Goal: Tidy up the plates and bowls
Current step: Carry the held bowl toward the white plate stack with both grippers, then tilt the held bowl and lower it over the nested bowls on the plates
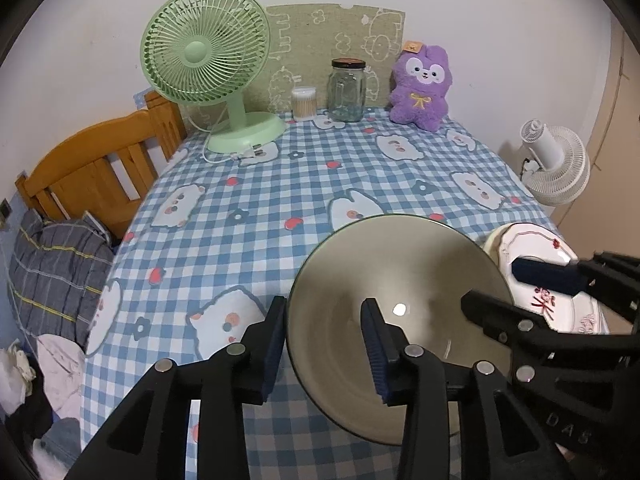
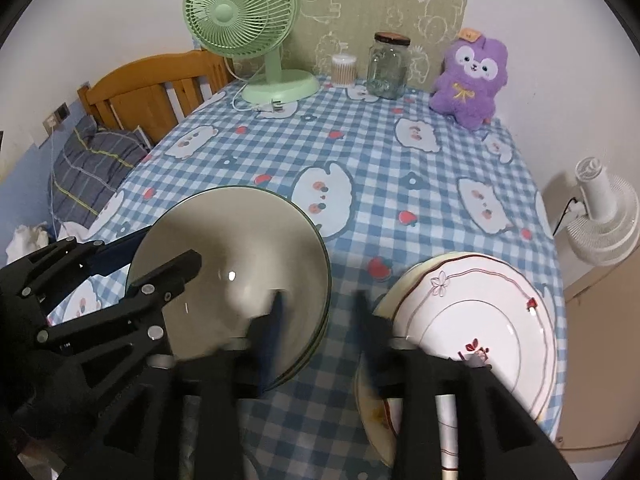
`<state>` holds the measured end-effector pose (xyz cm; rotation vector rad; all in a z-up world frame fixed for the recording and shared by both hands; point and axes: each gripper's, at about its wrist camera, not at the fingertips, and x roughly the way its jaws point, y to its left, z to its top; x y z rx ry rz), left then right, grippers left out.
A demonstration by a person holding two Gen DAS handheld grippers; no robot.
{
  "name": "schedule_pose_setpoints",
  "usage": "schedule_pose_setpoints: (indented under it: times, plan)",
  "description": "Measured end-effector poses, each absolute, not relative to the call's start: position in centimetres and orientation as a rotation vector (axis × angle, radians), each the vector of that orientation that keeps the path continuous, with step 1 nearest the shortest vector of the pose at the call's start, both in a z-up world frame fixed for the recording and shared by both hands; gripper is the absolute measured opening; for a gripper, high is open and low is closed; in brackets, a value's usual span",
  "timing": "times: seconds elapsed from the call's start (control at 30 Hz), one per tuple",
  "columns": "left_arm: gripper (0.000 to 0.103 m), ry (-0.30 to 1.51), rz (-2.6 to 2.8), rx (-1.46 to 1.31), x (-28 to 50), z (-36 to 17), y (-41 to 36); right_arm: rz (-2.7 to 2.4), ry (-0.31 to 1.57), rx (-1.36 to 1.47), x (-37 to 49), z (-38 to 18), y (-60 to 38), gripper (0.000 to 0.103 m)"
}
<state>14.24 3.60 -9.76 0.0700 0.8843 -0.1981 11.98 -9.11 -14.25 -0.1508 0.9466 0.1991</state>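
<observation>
A grey-green bowl (image 1: 396, 280) sits at the near edge of the checked table; in the right wrist view (image 2: 240, 264) it looks stacked on another bowl. My left gripper (image 1: 326, 344) is open, its jaws astride the bowl's left rim, one finger inside and one outside. White plates with red trim (image 2: 480, 312) are stacked to the right; they also show in the left wrist view (image 1: 532, 248). My right gripper (image 2: 320, 320) is open and blurred, one finger over the bowl's right rim, the other at the plates' left edge.
At the back of the table stand a green fan (image 1: 208, 60), a cotton-swab tub (image 1: 303, 104), a glass jar (image 1: 347, 90) and a purple plush toy (image 1: 422, 88). A wooden bed frame (image 1: 96, 168) is to the left, a white fan (image 1: 556, 164) to the right.
</observation>
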Motion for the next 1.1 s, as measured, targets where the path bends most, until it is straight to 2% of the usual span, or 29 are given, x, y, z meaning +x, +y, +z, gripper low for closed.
schedule_pose_setpoints:
  times: [1.1]
  plan:
    - [0.041, 0.951, -0.174, -0.077, 15.8, -13.2, 5.2, 0.251, 0.986, -0.069, 14.9, -18.6, -9.6, 0.055]
